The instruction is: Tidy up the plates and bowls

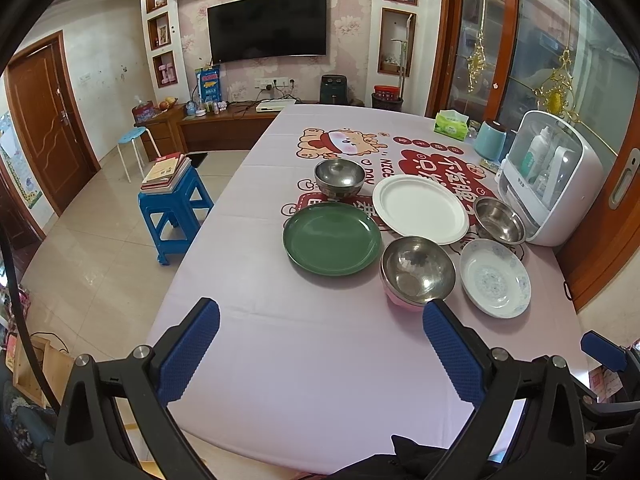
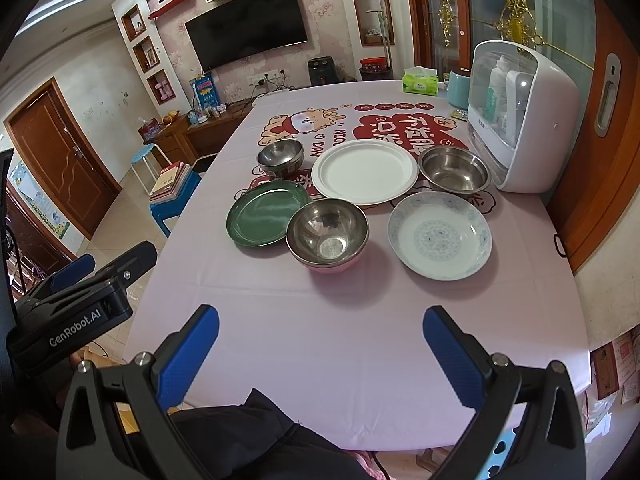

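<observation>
On the pink tablecloth lie a green plate (image 1: 332, 238) (image 2: 267, 213), a white plate (image 1: 420, 208) (image 2: 365, 171), a blue-patterned white dish (image 1: 495, 277) (image 2: 440, 235), a steel bowl with a pink outside (image 1: 417, 270) (image 2: 327, 232), a far steel bowl (image 1: 339, 175) (image 2: 280, 156) and a steel bowl (image 1: 499, 220) (image 2: 454, 170) beside the white cabinet. My left gripper (image 1: 320, 354) is open and empty above the near table, short of the dishes. My right gripper (image 2: 320, 356) is open and empty, also near the front edge.
A white countertop cabinet (image 1: 552, 180) (image 2: 520, 116) stands at the table's right side, with a teal canister (image 1: 490, 140) and a tissue box (image 1: 451, 124) behind it. A blue stool with books (image 1: 176, 196) stands on the floor to the left. The left gripper's body (image 2: 76, 304) shows at the right wrist view's left.
</observation>
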{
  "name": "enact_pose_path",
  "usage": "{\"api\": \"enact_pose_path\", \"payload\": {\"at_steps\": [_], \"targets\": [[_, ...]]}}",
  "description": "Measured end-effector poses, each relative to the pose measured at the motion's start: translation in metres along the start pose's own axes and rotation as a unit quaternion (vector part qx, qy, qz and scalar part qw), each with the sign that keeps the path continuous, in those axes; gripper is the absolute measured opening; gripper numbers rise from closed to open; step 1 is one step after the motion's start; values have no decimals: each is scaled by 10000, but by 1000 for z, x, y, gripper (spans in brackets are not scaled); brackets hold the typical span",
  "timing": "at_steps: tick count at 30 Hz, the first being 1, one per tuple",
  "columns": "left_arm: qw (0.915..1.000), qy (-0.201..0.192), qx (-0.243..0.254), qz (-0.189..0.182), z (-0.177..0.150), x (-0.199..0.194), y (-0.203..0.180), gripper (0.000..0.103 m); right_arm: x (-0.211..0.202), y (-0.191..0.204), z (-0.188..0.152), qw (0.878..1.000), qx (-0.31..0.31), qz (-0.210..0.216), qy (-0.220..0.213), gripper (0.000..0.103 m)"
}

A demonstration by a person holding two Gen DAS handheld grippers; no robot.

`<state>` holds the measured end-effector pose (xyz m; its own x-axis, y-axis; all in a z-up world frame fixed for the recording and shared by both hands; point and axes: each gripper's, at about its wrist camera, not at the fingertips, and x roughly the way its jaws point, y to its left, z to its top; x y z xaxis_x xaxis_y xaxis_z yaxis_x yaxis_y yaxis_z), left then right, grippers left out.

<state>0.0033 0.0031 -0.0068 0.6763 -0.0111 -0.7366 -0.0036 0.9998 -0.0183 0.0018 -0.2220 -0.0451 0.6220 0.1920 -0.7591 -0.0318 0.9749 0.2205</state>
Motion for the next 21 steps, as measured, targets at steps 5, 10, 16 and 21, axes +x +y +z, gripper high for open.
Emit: {"api": "enact_pose_path", "payload": {"at_steps": [5,10,16,21], "targets": [[10000,3,-4,5,0,0,-1,101,0,3,-1,10000,-3,0,4,102],[10000,6,5,-18,1,0,-2,101,-2,11,-1,10000,-8,-31,3,102],[9999,-118,-14,-55,2,-3,-1,101,-5,19,4,9999,6,-15,-102,102],[9997,-182,-4,-134,6,-1,8,101,-6,28,1,9997,-42,-39,-246,102]]}}
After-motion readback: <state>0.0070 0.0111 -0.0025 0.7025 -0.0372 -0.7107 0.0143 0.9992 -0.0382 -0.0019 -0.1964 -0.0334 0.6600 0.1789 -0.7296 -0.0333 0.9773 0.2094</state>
